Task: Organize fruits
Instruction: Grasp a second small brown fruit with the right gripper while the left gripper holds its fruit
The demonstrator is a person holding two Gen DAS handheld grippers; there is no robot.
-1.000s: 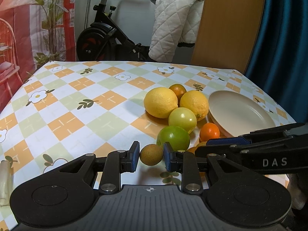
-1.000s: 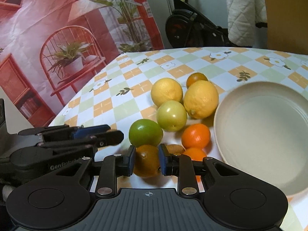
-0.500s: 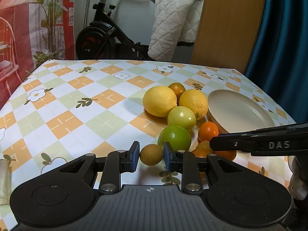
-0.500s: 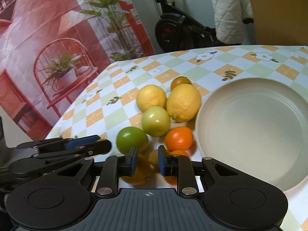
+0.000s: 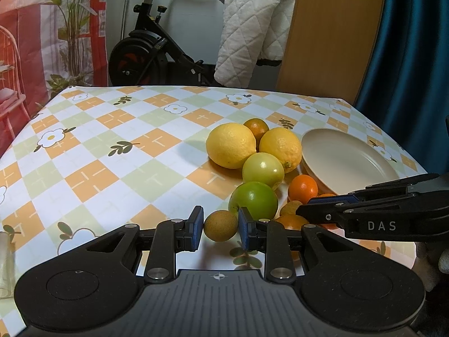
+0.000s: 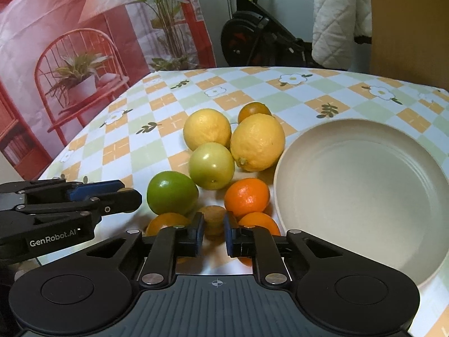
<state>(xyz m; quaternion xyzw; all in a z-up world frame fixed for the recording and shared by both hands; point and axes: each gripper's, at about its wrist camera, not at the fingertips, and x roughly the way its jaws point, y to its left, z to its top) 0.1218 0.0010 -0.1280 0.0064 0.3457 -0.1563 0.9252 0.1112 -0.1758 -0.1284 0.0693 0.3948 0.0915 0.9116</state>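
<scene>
My left gripper (image 5: 220,229) is shut on a small brown fruit (image 5: 220,225), just above the checked tablecloth (image 5: 92,174). My right gripper (image 6: 213,234) has its jaws almost together and just opening, and nothing is pressed between them. Another small brown fruit (image 6: 213,219) lies on the cloth just beyond its fingertips. An orange fruit (image 6: 165,221) rests left of them and another (image 6: 259,221) right of them. Behind are a green fruit (image 6: 171,192), a mandarin (image 6: 247,196), a pale green fruit (image 6: 211,165) and two lemons (image 6: 258,141). The cream plate (image 6: 364,196) is bare.
The plate touches the fruit pile on its right, close to the table's right edge (image 5: 415,165). A small dark orange fruit (image 5: 256,127) sits behind the lemons. An exercise bike (image 5: 146,56), a quilted cloth (image 5: 252,33) and a wooden panel (image 5: 331,33) stand beyond the far edge.
The right gripper held an orange fruit a second ago; that fruit now lies left of its fingers, and the jaws stand much narrower. The left gripper keeps its brown fruit, unmoved.
</scene>
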